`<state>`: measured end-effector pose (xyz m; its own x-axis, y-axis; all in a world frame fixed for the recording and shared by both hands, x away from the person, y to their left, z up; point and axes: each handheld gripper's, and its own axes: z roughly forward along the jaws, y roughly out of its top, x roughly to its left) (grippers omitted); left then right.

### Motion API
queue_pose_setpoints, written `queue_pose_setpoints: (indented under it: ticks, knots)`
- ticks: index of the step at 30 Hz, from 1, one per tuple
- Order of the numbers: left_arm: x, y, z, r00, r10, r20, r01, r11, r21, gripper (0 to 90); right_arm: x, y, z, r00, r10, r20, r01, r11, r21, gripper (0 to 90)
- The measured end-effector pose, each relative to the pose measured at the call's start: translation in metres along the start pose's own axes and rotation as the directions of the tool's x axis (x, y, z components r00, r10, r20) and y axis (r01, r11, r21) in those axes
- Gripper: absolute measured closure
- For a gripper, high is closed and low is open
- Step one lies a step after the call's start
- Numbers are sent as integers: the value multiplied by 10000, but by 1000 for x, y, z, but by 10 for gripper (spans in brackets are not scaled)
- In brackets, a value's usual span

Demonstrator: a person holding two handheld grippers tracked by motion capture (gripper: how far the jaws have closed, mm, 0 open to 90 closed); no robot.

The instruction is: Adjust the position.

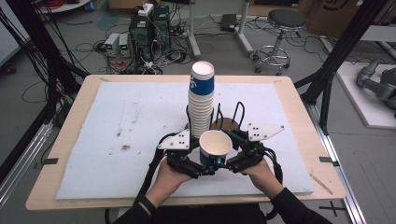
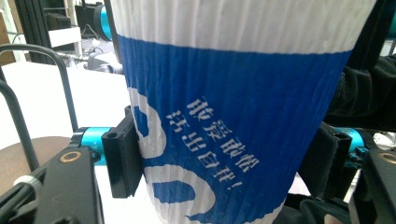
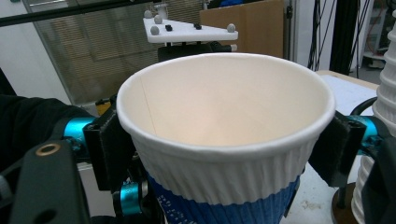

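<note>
A single blue-and-white ribbed paper cup (image 1: 215, 144) is held upright above the white board, just in front of a tall stack of the same cups (image 1: 201, 100). My left gripper (image 1: 208, 165) comes in from the left and is shut on the cup's blue lower part (image 2: 233, 116), with its pads (image 2: 122, 158) pressing both sides. My right gripper (image 1: 229, 156) comes in from the right. Its pads (image 3: 109, 149) press on the white ribbed band just under the rim of the cup (image 3: 224, 130), which is empty inside. The stack (image 3: 383, 93) stands close by at the right.
The stack sits in a black wire holder with a round brown base (image 1: 229, 123). A white foam board (image 1: 140, 121) covers most of the wooden table (image 1: 70, 140). Behind the table stand computer boxes with cables (image 1: 144, 32) and a stool (image 1: 280, 28).
</note>
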<state>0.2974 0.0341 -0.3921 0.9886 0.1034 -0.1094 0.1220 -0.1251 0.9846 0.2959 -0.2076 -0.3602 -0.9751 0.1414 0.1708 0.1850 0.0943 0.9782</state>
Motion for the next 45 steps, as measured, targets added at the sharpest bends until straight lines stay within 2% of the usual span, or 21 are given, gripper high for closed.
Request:
queue_pose_setpoints:
  ticks: [2,4,9,14,18,23,32,38,45]
  knots:
    - [0,0,-1,9999,104,-31,-104,9999,-19,272,0,0,0,10000,-73,-7,73,10000,-12,208]
    - [-2,1,-2,9993,297,-237,-298,9996,-13,263,0,0,-1,9999,-128,31,128,9999,-14,209]
    - [-2,2,-3,9987,208,-473,-211,9998,-62,193,-1,1,-3,9997,-156,209,157,9999,-45,212]
    - [-1,2,-7,9979,128,-629,-122,9999,86,170,-3,2,-5,9992,-246,313,248,9997,-37,213]
    - [-2,4,-15,9957,218,-904,-198,9995,230,167,-3,2,-8,9987,-262,446,264,9996,-40,214]
    - [-4,5,-30,9914,213,-1292,-205,9998,75,167,-5,3,-12,9975,-333,619,333,9994,20,215]
    - [-8,3,-59,9818,237,-1885,-241,9997,2,153,-7,5,-18,9961,-332,815,343,9993,-129,226]
    - [-10,3,-76,9712,437,-2341,-416,9990,139,153,-8,5,-22,9946,-313,986,333,9993,-194,226]
    - [-12,4,-95,9547,732,-2883,-703,9973,205,153,-11,6,-31,9914,-281,1281,324,9990,-312,226]
